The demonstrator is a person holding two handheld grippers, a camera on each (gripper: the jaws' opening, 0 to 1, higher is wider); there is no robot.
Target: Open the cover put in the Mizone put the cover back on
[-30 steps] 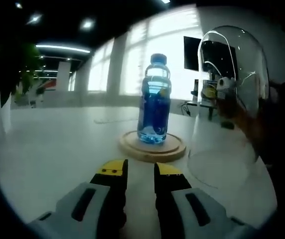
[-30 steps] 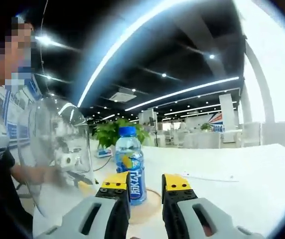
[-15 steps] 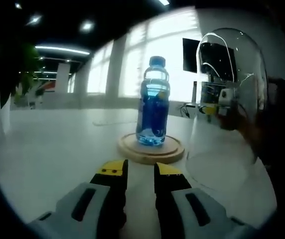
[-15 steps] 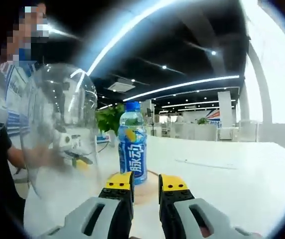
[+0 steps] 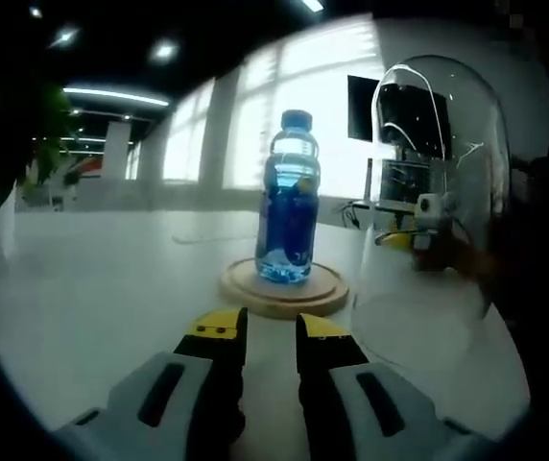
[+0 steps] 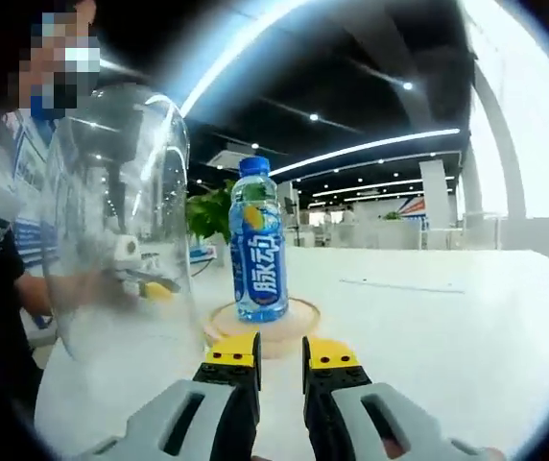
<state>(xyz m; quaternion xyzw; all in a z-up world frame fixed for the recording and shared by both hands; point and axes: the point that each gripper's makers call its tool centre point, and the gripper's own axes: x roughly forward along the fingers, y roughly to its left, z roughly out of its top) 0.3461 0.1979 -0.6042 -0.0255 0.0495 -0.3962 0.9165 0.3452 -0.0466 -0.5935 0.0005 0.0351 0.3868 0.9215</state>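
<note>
A blue Mizone bottle (image 5: pixel 287 200) (image 6: pixel 258 245) stands upright on a round wooden base (image 5: pixel 284 291) (image 6: pixel 265 328). The clear glass dome cover (image 5: pixel 438 144) (image 6: pixel 111 173) is off the base and stands on the table beside it, to the right in the left gripper view and to the left in the right gripper view. My left gripper (image 5: pixel 260 331) sits low over the table in front of the base, jaws together, holding nothing. My right gripper (image 6: pixel 281 353) points at the bottle the same way, also holding nothing. Each gripper shows blurred through the glass to the other.
The white table (image 5: pixel 102 279) (image 6: pixel 447 327) stretches wide around the base. A person (image 6: pixel 6 288) stands behind the dome. Potted plants (image 6: pixel 212 216) and a dark monitor (image 5: pixel 370 101) are far off in the office.
The right gripper view has moved in on the bottle, which now looks larger, and its jaws have narrowed a little. In the left gripper view, bottle and dome have drifted slightly left.
</note>
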